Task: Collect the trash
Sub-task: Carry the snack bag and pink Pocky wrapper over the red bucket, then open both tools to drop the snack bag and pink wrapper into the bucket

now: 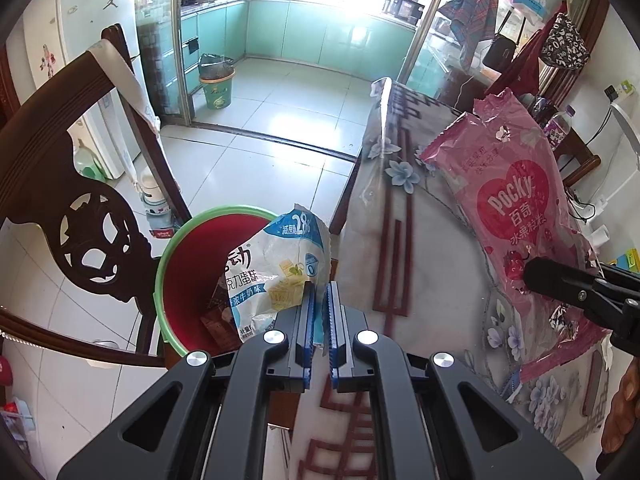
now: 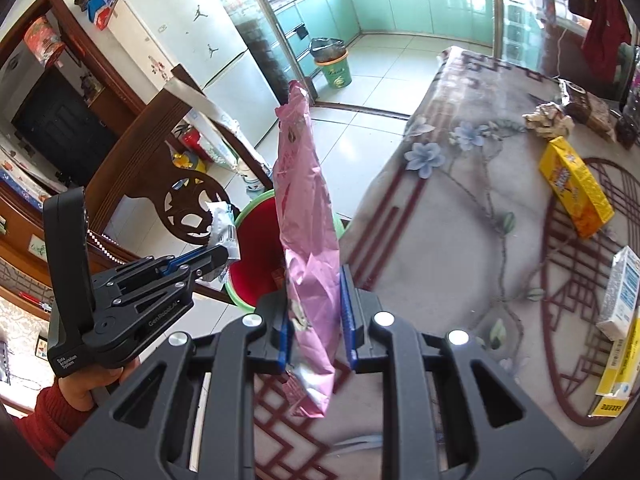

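The left claw (image 1: 319, 304) was clamped on the lower edge of a white-and-blue snack wrapper (image 1: 276, 268), its blue pads nearly together with the thin foil pinched between them. The wrapper rose up and leftward from the claw tips and hung over the mouth of a red bin with a green rim (image 1: 188, 280), which stood on the tiled floor just beside the corner of the counter (image 1: 400, 208). From the right wrist view the same wrapper (image 2: 222, 228) stuck out beyond the left claw (image 2: 212, 258) toward the bin (image 2: 250, 258); whether it touched the rim was hard to judge.

The right claw (image 2: 314, 316) gripped a pink Pocky bag (image 2: 306, 208) across its lower half, pads pressed against either face. The bag stood almost upright from the claw, its torn top highest, its bottom end hanging below the pads. It was lifted clear of the counter's floral cloth (image 2: 460, 200), near the edge facing the bin. In the left wrist view the Pocky bag (image 1: 516, 208) leaned above the counter with the right claw (image 1: 536, 276) closed on its lower part.

Further along the counter lay a yellow box (image 2: 576, 188), a white carton (image 2: 622, 292) and a crumpled paper wad (image 2: 548, 118), all well apart from both claws. A dark carved wooden chair (image 1: 80, 216) stood just beside the bin.
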`<state>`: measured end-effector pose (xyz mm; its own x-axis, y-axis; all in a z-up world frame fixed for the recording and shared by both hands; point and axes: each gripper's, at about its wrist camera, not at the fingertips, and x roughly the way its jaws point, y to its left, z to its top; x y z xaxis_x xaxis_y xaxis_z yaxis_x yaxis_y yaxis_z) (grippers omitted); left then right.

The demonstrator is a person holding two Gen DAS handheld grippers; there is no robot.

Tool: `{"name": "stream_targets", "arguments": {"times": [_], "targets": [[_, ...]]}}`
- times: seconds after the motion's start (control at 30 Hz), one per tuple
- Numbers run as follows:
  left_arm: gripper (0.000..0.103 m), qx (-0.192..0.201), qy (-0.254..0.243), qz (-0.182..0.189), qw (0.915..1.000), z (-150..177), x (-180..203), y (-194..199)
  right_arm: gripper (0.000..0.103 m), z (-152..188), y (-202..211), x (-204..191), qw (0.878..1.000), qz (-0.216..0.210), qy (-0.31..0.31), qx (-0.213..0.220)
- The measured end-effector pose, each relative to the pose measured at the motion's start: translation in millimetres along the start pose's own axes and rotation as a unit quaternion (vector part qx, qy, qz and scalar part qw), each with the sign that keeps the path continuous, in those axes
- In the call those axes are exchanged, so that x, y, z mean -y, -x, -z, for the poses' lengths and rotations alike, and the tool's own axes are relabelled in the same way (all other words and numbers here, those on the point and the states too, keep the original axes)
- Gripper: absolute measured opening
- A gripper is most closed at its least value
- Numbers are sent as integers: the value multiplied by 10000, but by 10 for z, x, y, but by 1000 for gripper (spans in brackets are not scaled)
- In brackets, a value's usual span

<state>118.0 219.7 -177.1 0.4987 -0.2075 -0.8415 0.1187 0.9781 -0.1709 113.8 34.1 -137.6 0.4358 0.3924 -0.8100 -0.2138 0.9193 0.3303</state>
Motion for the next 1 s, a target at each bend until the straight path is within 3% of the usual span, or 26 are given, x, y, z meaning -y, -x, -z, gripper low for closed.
{"name": "stream_targets", "arguments": {"times": [0.57, 1.0], "targets": [[3, -332, 396, -217, 9984, -137, -538, -436, 21, -193, -796, -424, 9970, -376, 210, -639], [4, -584, 483, -374, 9964, -247, -742, -683, 21, -280, -1190, -550, 9946, -212, 400, -931]]}}
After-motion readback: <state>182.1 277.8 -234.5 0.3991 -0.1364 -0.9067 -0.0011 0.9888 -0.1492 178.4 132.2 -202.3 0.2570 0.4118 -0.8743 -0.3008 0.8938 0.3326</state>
